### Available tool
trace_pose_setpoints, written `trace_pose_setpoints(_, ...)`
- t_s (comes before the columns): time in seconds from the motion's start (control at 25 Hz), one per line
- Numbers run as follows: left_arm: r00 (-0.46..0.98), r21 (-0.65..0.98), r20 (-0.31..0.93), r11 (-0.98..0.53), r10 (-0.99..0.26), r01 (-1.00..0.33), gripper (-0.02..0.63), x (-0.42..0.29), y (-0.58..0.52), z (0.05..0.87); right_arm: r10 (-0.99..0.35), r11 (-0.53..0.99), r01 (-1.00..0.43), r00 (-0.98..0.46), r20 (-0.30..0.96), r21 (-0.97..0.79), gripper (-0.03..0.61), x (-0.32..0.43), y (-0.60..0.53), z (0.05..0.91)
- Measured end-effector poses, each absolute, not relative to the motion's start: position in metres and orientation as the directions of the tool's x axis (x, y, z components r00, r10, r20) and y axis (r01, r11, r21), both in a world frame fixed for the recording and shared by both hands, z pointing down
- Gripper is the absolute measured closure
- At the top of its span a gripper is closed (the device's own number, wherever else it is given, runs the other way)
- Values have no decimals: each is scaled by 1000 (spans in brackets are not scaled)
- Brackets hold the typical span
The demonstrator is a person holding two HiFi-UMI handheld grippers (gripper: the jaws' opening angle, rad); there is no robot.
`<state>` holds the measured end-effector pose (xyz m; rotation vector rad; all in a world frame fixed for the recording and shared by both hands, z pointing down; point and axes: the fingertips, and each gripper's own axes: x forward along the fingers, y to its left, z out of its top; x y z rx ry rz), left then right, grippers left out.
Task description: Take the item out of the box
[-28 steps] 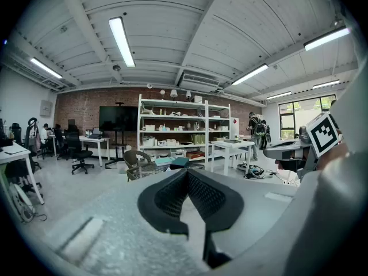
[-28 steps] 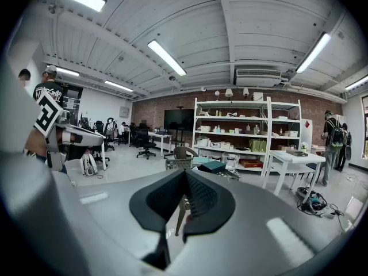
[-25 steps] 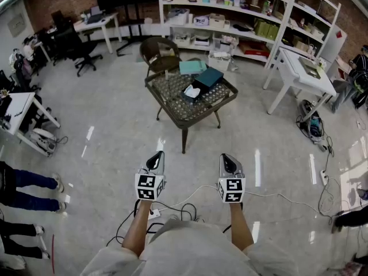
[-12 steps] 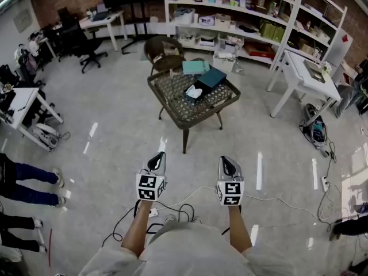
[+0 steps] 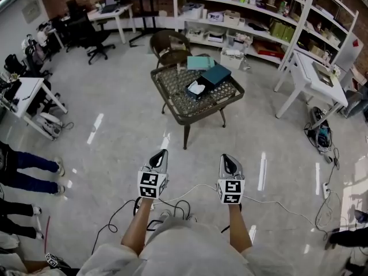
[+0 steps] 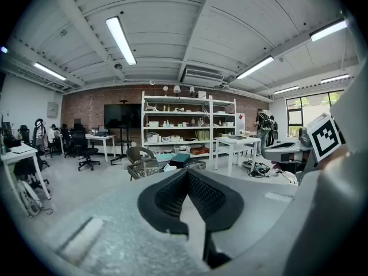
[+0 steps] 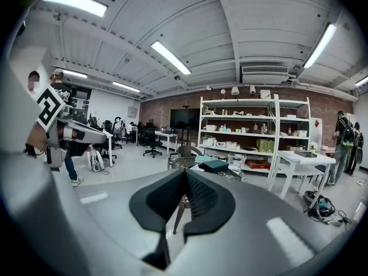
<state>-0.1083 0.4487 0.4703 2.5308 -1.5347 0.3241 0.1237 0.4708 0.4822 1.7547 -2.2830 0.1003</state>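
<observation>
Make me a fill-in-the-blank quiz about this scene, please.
1. The jaws of the left gripper and the right gripper are ____.
2. Something ____ lies right by the dark box on the table.
3. ____ gripper touches the dark box.
Missing words: shut; white; neither.

tongs: 2 (image 5: 161, 153) (image 5: 225, 157) | wicker table: 1 (image 5: 178, 100) | wicker chair: 1 (image 5: 167, 39) | open box: 1 (image 5: 192, 95)
</observation>
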Motion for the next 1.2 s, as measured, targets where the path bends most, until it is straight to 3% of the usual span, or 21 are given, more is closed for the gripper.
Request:
trace_pose_setpoints(0.68,436,17,281,-450,-855,-893,611,-96,407,478,-932,290,-952,-257,254,100,578,131,427,489)
trace_pose_setpoints(1.2,515,73,263,-516,-816,-854,611,-97,248,499,-940,249,-958,-203,275,143,578,118,284,497)
